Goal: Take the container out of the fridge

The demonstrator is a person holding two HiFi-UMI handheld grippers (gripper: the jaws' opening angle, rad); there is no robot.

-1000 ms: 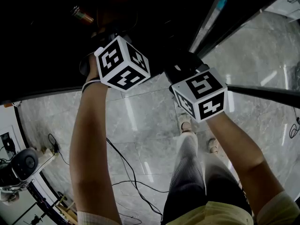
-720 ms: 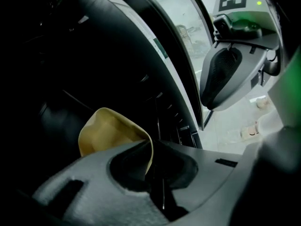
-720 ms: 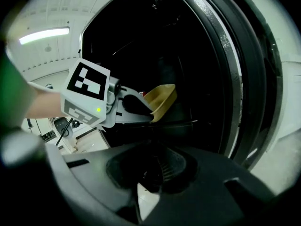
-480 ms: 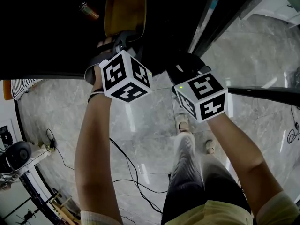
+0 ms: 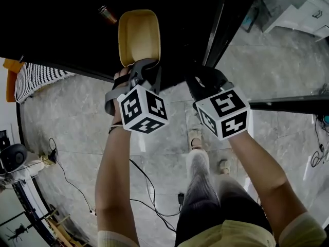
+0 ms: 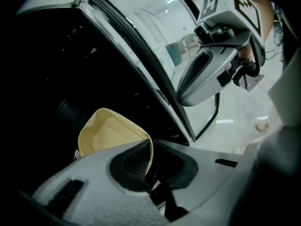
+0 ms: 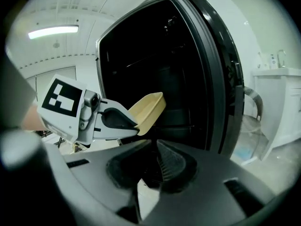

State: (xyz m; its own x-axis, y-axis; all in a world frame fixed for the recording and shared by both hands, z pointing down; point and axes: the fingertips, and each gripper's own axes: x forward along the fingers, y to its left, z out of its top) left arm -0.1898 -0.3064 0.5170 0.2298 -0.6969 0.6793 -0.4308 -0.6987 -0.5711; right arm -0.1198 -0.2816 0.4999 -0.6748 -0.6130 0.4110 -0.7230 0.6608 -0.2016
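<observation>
Room: grey marble-look tile floor (image 5: pixel 67 122) with glossy light streaks, black cables (image 5: pixel 146 183) trailing across it, white cabinet (image 5: pixel 306 9) at the head view's upper right, white ceiling (image 7: pixel 61 6) with one lit strip light (image 7: pixel 52 31), white counter unit (image 7: pixel 282 107) at the right gripper view's right.

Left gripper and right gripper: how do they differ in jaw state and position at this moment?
The left gripper is clamped on the near rim of the yellow container, its jaws having just been closing; the right gripper has its jaws together on nothing. The left gripper touches the container; the right gripper sits apart, to its right. Both point toward the open fridge.
</observation>
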